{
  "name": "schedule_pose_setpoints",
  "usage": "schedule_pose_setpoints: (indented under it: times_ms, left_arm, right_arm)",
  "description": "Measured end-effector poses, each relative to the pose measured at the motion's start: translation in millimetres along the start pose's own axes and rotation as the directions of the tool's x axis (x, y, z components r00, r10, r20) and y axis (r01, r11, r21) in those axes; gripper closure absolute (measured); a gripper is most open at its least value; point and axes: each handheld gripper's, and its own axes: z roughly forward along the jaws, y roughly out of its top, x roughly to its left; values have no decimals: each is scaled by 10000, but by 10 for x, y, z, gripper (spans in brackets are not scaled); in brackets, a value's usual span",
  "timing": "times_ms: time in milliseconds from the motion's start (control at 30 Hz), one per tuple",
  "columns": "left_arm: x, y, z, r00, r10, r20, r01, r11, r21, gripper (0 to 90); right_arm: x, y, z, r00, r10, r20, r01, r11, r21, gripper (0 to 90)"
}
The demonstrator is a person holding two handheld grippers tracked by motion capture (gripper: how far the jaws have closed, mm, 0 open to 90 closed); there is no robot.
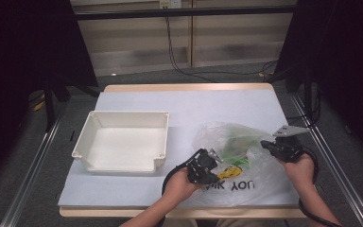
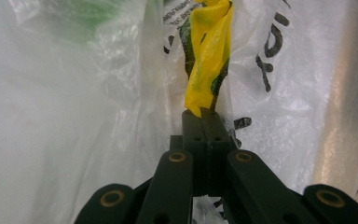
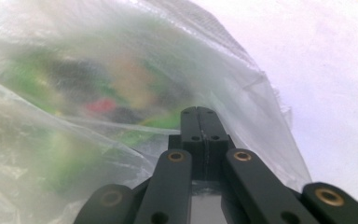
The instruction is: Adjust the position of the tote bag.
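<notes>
The left claw [image 2: 204, 116] is clamped on the yellow strip [image 2: 208, 56] of a clear plastic bag [image 1: 246, 163]. The right claw [image 3: 204, 114] pinches the bag's edge. A white tray [image 1: 123, 163] sits beside it on the table [image 1: 189, 101].

Light falls evenly from overhead on my pale lavender table top [image 1: 179, 101]; the surroundings at both sides of the high view sink into near black. The white plastic tray [image 1: 123, 140] casts only a faint soft shadow. My clear crinkled plastic bag [image 1: 246, 156] shows mild sheen. In the left gripper view, the yellow strip [image 2: 208, 51] is fairly sharp, the film beyond washed out. In the right gripper view, the bag's green contents [image 3: 74, 93] are heavily blurred.
</notes>
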Motion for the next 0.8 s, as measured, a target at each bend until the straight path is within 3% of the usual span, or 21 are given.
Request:
schedule_pose_setpoints:
  times_ms: [233, 300, 333, 367, 467, 500, 633, 800]
  left_arm:
    - [-63, 21, 48, 9976, -5, 699, 3, 10000, 30, 900]
    - [-80, 32, 45, 9984, 0, 572, -5, 10000, 96, 900]
    - [-92, 29, 52, 9983, -281, 506, 297, 9991, -310, 900]
    - [-73, 39, 24, 9990, -139, 428, 148, 9997, -199, 900]
    - [-46, 61, -47, 9993, -301, 230, 314, 9978, -589, 885]
    - [-21, 77, -86, 9999, -36, 137, 42, 9989, -463, 875]
    - [-1, 113, -163, 9999, -117, -28, 114, 9972, -739, 858]
    - [-13, 146, -167, 9998, -94, -195, 79, 9968, -794, 794]
  right_arm:
    - [-95, 32, 27, 9992, 374, 138, -367, 9983, -459, 900]
    - [-94, 26, 47, 9986, 529, -69, -532, 9972, -528, 900]
    - [-90, 25, 48, 9981, 571, -214, -581, 9971, -488, 900]
    - [-77, 23, 48, 9978, 568, -338, -585, 9968, -540, 899]
    - [-24, 20, 12, 9976, 562, -398, -589, 9958, -695, 817]
    - [-6, 21, -3, 9977, 516, -442, -546, 9962, -682, 817]
    - [68, 31, -62, 9978, 257, -610, -292, 9980, -568, 727]
    - [146, 59, -162, 9950, 172, -982, -245, 9970, -734, 667]
